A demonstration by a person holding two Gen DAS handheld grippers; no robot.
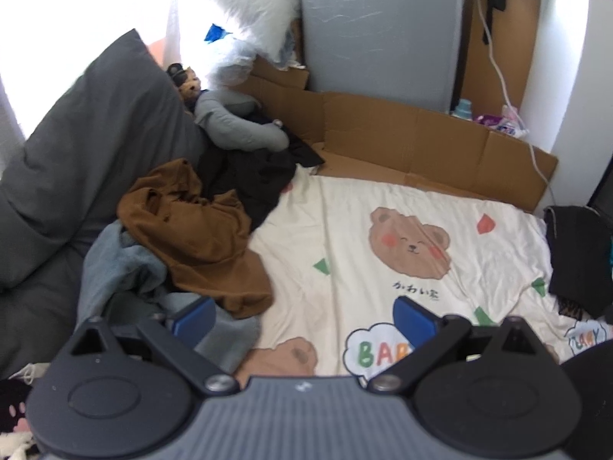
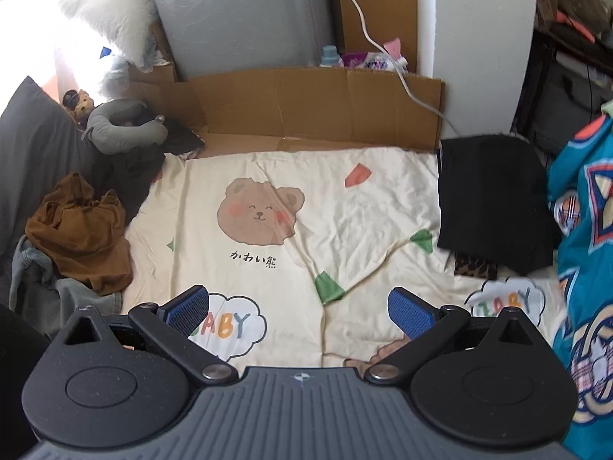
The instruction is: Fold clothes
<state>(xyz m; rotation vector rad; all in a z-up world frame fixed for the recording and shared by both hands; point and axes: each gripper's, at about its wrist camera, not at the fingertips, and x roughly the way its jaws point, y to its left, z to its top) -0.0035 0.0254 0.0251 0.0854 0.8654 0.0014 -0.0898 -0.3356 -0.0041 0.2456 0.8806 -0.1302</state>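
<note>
A crumpled brown garment (image 1: pixel 199 237) (image 2: pixel 80 234) lies in a heap at the left of the cream bear-print sheet (image 1: pixel 383 253) (image 2: pixel 299 207), on top of a grey-blue garment (image 1: pixel 126 272) (image 2: pixel 42 287) and beside a dark one (image 1: pixel 253 176). A folded black garment (image 2: pixel 494 203) (image 1: pixel 574 253) rests at the sheet's right edge over a leopard-print piece (image 2: pixel 475 266). My left gripper (image 1: pixel 302 316) hovers open just right of the heap, holding nothing. My right gripper (image 2: pixel 299 308) is open and empty above the sheet's near middle.
A dark grey pillow (image 1: pixel 84 161) and grey neck pillow (image 1: pixel 237 126) lie at the left. Flattened cardboard (image 1: pixel 421 145) (image 2: pixel 318 107) lines the back, under a grey panel (image 1: pixel 379 27). A white cable (image 2: pixel 387 53) hangs down. A teal patterned garment (image 2: pixel 586 237) fills the right edge.
</note>
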